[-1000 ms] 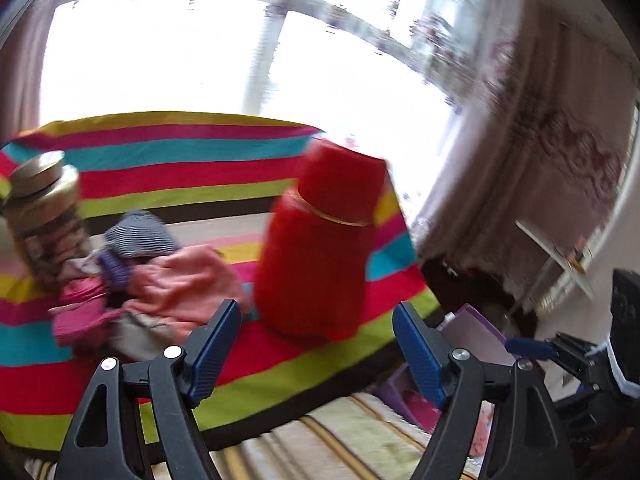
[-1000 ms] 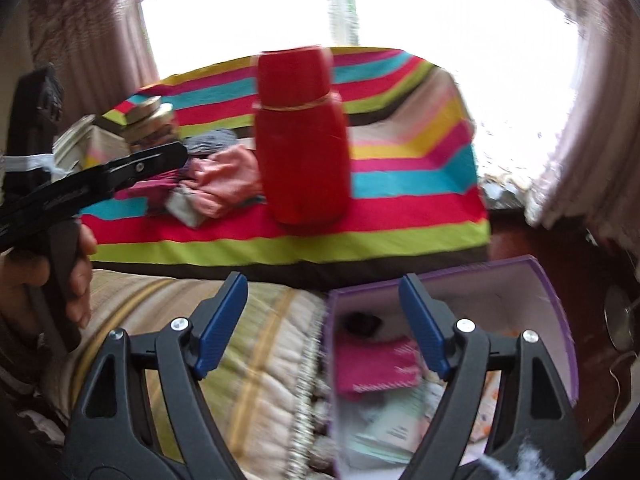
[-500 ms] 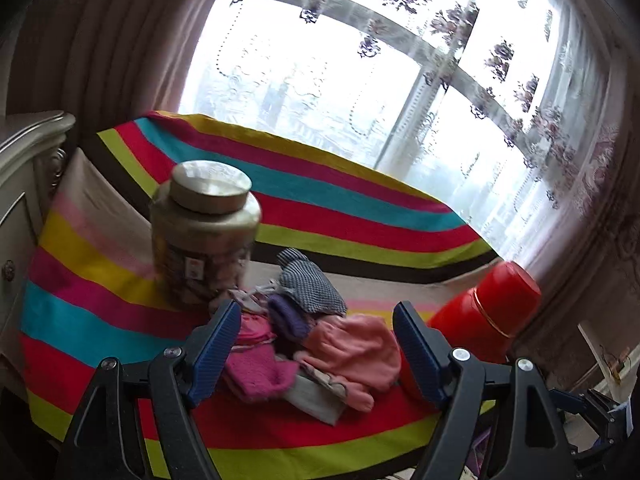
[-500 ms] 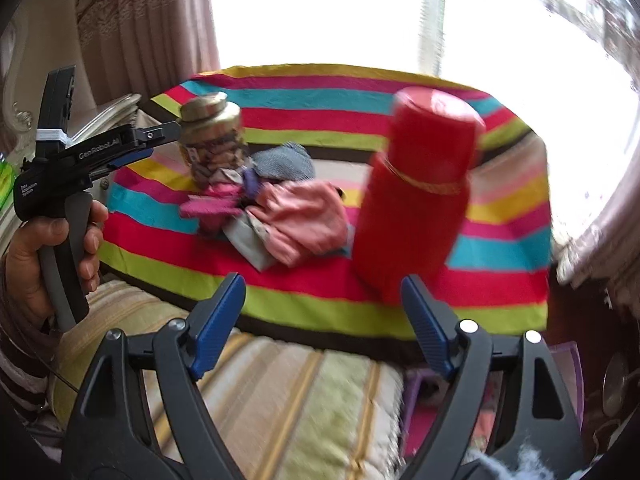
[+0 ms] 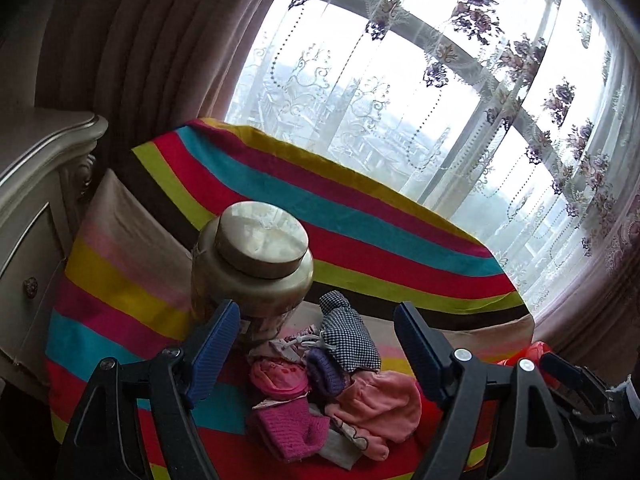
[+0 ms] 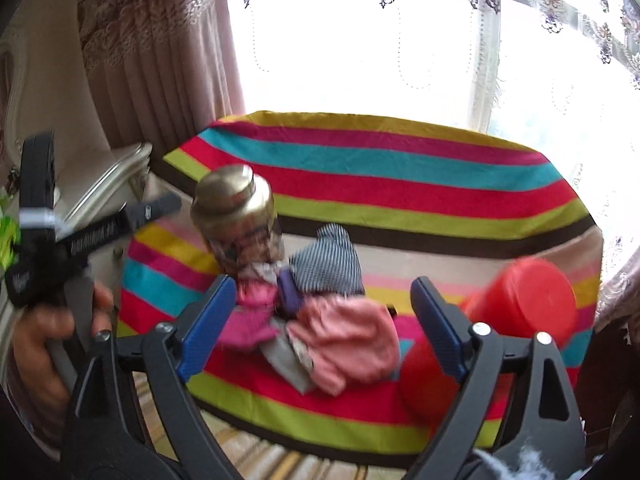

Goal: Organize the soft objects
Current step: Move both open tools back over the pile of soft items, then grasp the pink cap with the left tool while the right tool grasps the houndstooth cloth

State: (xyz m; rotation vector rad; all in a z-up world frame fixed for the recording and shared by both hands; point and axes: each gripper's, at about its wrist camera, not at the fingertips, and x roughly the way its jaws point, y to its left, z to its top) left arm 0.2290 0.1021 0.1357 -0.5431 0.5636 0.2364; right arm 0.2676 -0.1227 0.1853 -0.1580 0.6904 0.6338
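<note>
Both grippers, left [image 5: 316, 354] and right [image 6: 320, 326], have swung onto the heap of small knitted garments [image 5: 324, 392] mid-blanket, jaws wide and empty; sorting hasn't begun.

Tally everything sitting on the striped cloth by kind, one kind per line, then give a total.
Soft garments in the pile: 6 visible (checked, purple, pink printed, magenta knit, salmon, grey)
Gold-lidded jar: 1
Red flask: 1
Total: 8
</note>
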